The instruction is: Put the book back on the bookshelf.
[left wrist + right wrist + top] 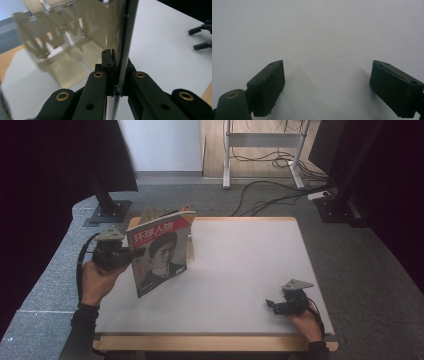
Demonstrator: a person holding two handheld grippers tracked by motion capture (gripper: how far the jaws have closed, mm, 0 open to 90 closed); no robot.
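A magazine (pixel 157 257) with a red title and a portrait on its cover is held upright and slightly tilted over the table's left side. My left gripper (pixel 133 255) is shut on its left edge. In the left gripper view the jaws (pixel 116 62) pinch the magazine (pixel 125 37), seen edge-on. Close behind it stands a beige slotted rack (pixel 162 213), blurred in the left gripper view (pixel 62 45). My right gripper (pixel 271 306) rests low near the front right of the white table top (pixel 240 265), open with nothing between its fingers (pixel 327 82).
The table has a wooden front edge (pixel 210 342) and sits on grey carpet. Black monitor stands (pixel 107 207) flank the far corners. Cables (pixel 270 195) and a white desk frame (pixel 227 165) lie beyond the back edge. The right gripper's fingers (pixel 200 37) appear far off.
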